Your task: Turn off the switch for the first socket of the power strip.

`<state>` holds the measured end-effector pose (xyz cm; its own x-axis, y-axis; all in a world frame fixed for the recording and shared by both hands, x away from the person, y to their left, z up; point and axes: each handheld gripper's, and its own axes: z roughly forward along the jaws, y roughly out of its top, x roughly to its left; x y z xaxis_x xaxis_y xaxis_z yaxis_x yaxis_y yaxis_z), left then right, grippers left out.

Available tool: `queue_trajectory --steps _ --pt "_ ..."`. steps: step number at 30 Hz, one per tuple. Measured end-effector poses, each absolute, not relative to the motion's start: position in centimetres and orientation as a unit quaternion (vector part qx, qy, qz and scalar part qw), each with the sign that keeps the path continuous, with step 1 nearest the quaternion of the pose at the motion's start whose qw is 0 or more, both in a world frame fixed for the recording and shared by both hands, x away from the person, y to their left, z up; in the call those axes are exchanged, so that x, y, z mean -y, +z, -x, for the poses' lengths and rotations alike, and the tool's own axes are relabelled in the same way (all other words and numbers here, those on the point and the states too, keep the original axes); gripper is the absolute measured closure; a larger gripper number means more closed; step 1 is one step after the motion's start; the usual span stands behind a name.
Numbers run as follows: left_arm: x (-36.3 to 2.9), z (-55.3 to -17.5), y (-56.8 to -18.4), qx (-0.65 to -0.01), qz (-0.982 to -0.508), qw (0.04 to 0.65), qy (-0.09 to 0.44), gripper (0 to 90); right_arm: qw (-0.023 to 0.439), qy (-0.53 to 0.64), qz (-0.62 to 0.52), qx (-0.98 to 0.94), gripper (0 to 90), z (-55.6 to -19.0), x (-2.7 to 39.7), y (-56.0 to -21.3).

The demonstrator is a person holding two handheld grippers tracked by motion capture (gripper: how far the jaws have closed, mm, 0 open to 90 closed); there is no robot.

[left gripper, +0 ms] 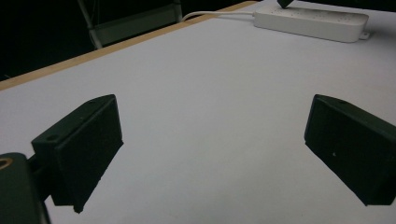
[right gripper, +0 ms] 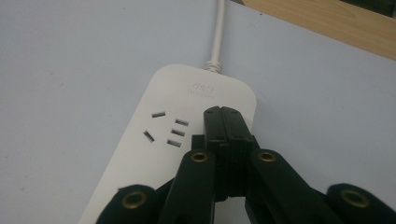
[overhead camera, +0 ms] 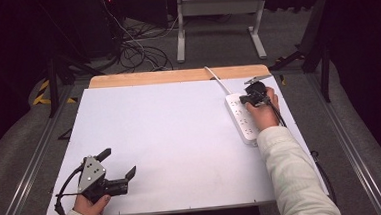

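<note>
High view is giving me the whole layout, so I am working across it from nine o'clock to three. My left gripper (overhead camera: 117, 164) is resting at about seven o'clock on the counter (overhead camera: 180, 138), jaws spread wide and holding nothing; the left gripper view is showing bare white surface between them. Over at two o'clock, the power strip (overhead camera: 242, 118) is lying flat, its cord (overhead camera: 217, 78) running off toward twelve. My right gripper (overhead camera: 250, 98) is sitting on the strip's far end, jaws pressed together with nothing between them; in the right gripper view the closed tips (right gripper: 224, 123) are touching the strip (right gripper: 154, 154) just beside the first socket group (right gripper: 166, 128), near its right edge.

What I am worrying about: pressing this close to the edge, the tips are likely to slide off, or push the light strip sideways, since nothing is bracing it. The cord could also be tugging the strip round as it shifts.

Counting: one power strip, one cord, two grippers, one counter. The right gripper view is showing one socket group clearly.
</note>
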<state>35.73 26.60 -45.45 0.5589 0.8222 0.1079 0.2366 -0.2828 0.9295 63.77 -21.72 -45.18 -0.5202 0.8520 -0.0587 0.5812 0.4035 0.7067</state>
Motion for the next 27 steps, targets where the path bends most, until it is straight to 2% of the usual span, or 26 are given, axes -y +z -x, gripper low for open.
queue_trajectory --steps 15,24,27 --pt "-26.6 -35.7 -45.4 -0.357 -0.741 0.482 0.304 4.4 0.225 0.301 -0.435 -0.818 90.0 -63.8 20.7 -45.1" --pt "-26.7 -35.7 -45.3 -0.356 -0.74 0.483 0.303 4.4 0.214 0.367 -0.435 -0.794 90.0 -62.7 21.1 -43.1" --pt "-26.6 -35.7 -45.3 -0.354 -0.741 0.482 0.305 4.4 0.225 0.37 -0.42 -0.798 90.0 -62.1 21.1 -41.9"
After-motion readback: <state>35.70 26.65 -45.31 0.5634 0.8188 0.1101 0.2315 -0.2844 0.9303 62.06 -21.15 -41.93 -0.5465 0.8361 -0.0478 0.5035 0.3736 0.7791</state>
